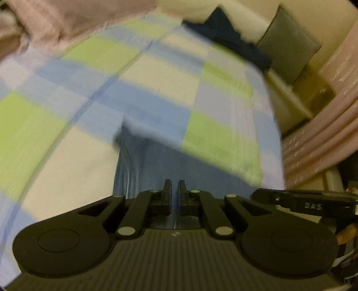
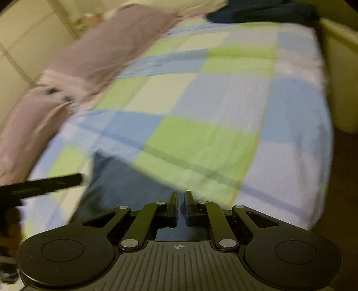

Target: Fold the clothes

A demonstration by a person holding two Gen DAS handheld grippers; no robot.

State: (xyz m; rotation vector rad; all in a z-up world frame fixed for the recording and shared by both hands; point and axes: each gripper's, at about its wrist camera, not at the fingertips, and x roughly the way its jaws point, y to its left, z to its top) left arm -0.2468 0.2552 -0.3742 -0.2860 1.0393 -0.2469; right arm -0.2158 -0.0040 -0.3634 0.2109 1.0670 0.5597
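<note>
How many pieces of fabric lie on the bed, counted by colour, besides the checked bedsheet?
Blue garment, pinched by both grippers: 1
Pink bedding along the far side: 1
Dark navy cloth at the head of the bed: 1
Total: 3
The pictures are blurred, so each pile may hold more than one piece.

lettering: "DAS", pale letters, kinda blurry
where: side of the other black gripper [image 1: 313,204] poking in at the right edge, left wrist view
other text: nothing else readable
</note>
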